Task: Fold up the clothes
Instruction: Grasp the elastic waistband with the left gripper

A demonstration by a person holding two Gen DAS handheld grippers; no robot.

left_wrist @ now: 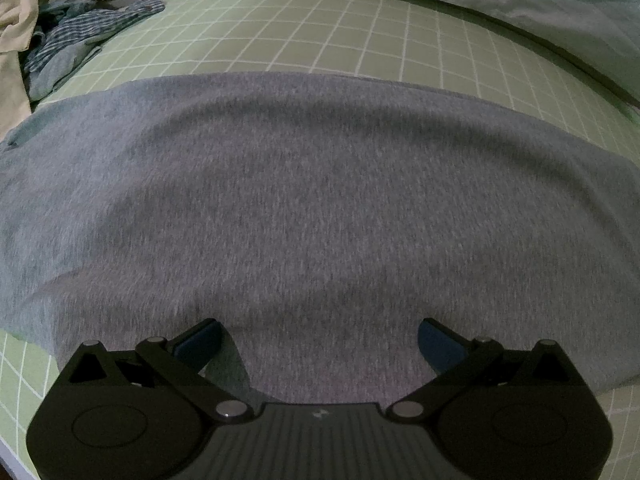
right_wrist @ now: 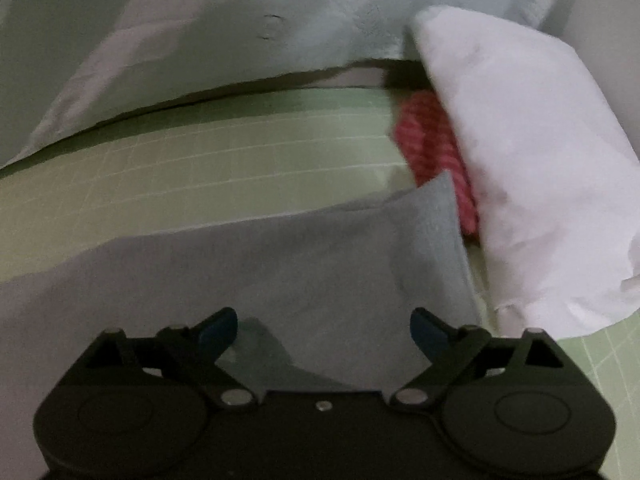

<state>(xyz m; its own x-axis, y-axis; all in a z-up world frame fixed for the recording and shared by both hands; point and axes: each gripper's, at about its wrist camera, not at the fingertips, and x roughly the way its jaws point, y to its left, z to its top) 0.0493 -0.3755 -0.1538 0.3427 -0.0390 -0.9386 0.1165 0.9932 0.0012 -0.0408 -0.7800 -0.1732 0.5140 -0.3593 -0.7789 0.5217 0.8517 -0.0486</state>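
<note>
A grey heathered garment [left_wrist: 320, 208] lies spread flat on a green grid mat [left_wrist: 340, 32] and fills most of the left wrist view. My left gripper [left_wrist: 318, 338] hovers over its near part, jaws wide open and empty. In the right wrist view the same grey garment [right_wrist: 280, 272] shows with its right edge and a corner near a pile. My right gripper [right_wrist: 324, 330] is over the garment's near right part, jaws wide open and empty.
A striped blue shirt [left_wrist: 80, 36] and a beige cloth [left_wrist: 16, 28] lie heaped at the mat's far left. A white garment [right_wrist: 532, 176] lies over a red striped one [right_wrist: 436, 148] at the right. Pale bedding [right_wrist: 240, 28] borders the mat's far edge.
</note>
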